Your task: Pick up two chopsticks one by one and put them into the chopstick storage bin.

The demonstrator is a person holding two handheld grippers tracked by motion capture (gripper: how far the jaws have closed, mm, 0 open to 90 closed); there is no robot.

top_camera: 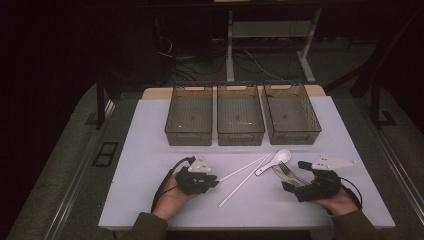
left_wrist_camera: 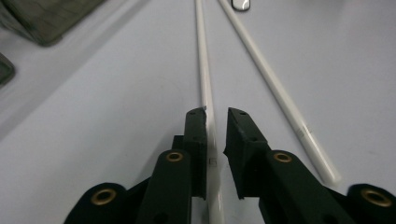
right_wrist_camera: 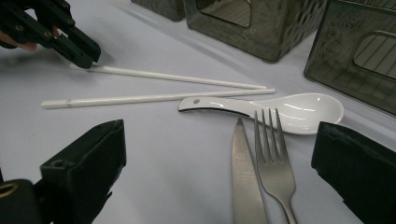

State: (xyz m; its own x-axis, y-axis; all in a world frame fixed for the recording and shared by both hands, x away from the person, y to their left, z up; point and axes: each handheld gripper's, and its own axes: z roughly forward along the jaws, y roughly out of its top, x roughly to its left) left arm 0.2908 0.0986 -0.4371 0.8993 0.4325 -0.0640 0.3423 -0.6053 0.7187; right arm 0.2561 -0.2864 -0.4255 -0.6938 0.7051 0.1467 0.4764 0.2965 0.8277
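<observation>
Two white chopsticks lie on the white table. My left gripper [top_camera: 216,181] [left_wrist_camera: 217,114] has one chopstick [left_wrist_camera: 203,70] between its nearly closed jaws. The stick rests along the left pad, with a thin gap to the right pad. The other chopstick [left_wrist_camera: 275,84] lies loose to its right. My right gripper [top_camera: 292,175] [right_wrist_camera: 219,130] stands wide open and low over the table. A steel knife [right_wrist_camera: 245,177] and fork [right_wrist_camera: 275,158] lie between its jaws, untouched. A white soup spoon [right_wrist_camera: 299,109] [top_camera: 280,157] rests just beyond them.
Three dark mesh bins stand in a row at the back of the table: left [top_camera: 188,136], middle [top_camera: 240,137], right [top_camera: 295,135]. A person's hands hold both grippers near the front edge. The floor around is dark, with cables behind.
</observation>
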